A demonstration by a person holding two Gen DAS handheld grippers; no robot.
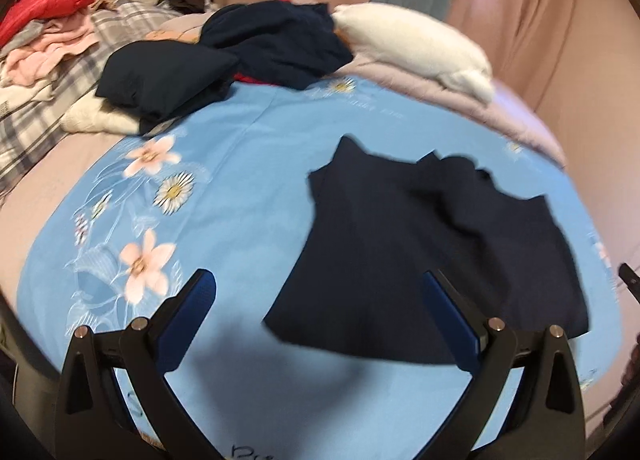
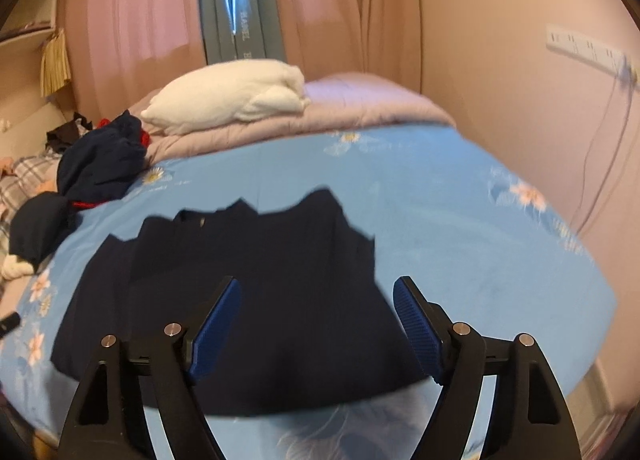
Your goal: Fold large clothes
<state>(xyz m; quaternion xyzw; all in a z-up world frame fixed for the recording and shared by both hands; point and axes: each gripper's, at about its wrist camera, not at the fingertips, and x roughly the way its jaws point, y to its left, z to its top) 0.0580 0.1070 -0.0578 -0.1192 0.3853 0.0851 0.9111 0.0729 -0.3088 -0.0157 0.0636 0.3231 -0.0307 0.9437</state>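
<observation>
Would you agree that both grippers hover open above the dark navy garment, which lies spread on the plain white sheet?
Not quite: the sheet is light blue with a flower print, not plain white, as both wrist views show. The rest holds: the left gripper and right gripper are open above the spread dark navy garment.

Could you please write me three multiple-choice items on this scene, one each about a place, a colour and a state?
1. Where does the navy garment lie?
A. on the blue floral sheet
B. on the white pillow
C. on the floor

2. What colour are the gripper pads?
A. red
B. blue
C. white

3. How do the two grippers stand?
A. both shut on the garment
B. left shut, right open
C. both open and empty

Answers:
1. A: the garment is spread flat on the sheet, apart from the pillow farther back.
2. B: the pads show blue in both wrist views.
3. C: the left gripper and right gripper each show fingers wide apart, with nothing between them.
</observation>
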